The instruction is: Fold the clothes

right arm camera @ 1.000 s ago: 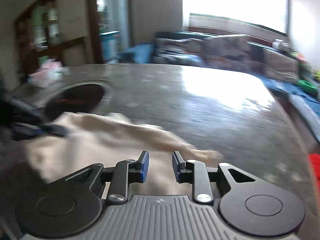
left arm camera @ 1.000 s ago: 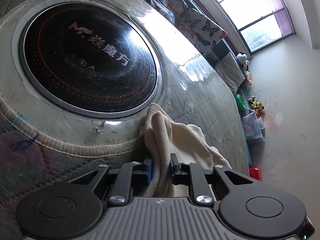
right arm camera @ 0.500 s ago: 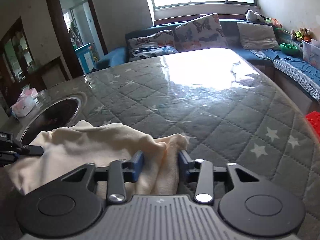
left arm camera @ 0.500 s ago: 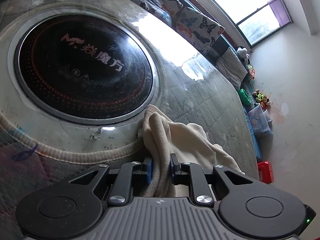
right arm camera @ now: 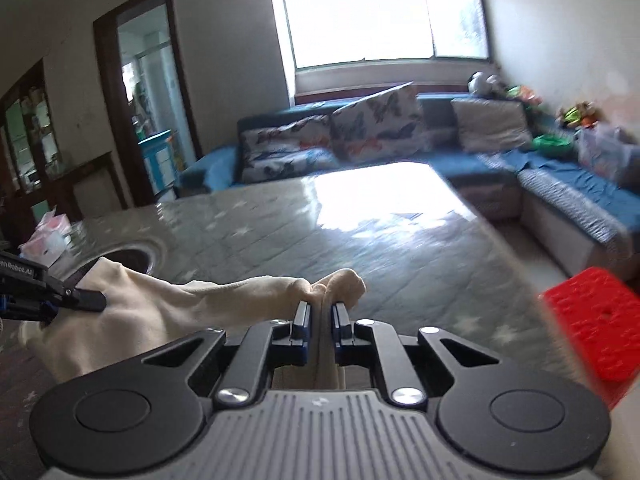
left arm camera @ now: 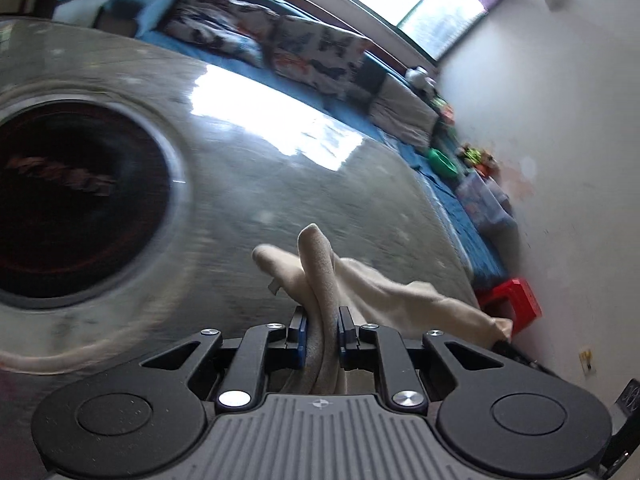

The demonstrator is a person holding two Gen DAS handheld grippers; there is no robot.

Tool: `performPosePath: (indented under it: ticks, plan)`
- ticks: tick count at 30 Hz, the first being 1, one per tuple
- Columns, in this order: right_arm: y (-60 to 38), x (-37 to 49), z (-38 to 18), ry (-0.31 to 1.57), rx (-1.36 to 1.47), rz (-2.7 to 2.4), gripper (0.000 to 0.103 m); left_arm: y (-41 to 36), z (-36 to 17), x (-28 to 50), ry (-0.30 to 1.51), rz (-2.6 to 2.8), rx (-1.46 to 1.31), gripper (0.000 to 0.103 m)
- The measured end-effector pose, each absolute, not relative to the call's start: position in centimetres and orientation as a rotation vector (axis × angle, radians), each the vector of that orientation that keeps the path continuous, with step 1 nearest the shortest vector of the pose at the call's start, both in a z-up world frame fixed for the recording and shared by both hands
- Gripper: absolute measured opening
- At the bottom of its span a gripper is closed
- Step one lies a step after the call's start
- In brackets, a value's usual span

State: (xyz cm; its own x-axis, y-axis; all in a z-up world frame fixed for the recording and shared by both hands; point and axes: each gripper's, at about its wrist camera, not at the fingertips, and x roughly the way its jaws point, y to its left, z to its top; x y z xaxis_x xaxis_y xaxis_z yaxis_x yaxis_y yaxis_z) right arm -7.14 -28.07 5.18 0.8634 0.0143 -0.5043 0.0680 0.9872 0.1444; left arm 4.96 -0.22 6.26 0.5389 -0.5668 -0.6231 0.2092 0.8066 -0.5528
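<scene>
A cream garment (right arm camera: pixel 168 304) is stretched above the quilted desk (right arm camera: pixel 360 248), one bunched edge pinched by the left gripper (left arm camera: pixel 322 332) and another by the right gripper (right arm camera: pixel 320 330), both sets of jaws closing on the cloth. A round black cooktop (left arm camera: pixel 76 208) is set into the desk just beside it. A blue sofa (right arm camera: pixel 460 160) and a red stool (right arm camera: pixel 596 316) are seen beyond the desk.
</scene>
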Motion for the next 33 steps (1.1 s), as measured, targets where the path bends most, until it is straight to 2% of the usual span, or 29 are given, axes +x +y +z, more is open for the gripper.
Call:
performPosePath:
  ticks: [9,16,21,33]
  plan:
    - [-34.2,-10.7,6.7,0.512,0.127,-0.222,0.010,-8.9,6.1,5.5,0.935,-0.638,-0.388,0.015]
    - [-38.6,-11.8,4.2,0.585,0.165,-0.357,0.010,-13.5,3.8,5.9,1.016,-0.686,-0.295,0.017]
    - [-40.3,-11.7,1.7,0.660,0.164,-0.425,0.013,-13.2,3.1,5.9,1.020,-0.645,-0.226,0.022]
    - [-37.5,-7.9,2.5,0.640,0.197,-0.231,0.015,-15.8,4.8,5.7,0.914,-0.689,-0.116,0.021]
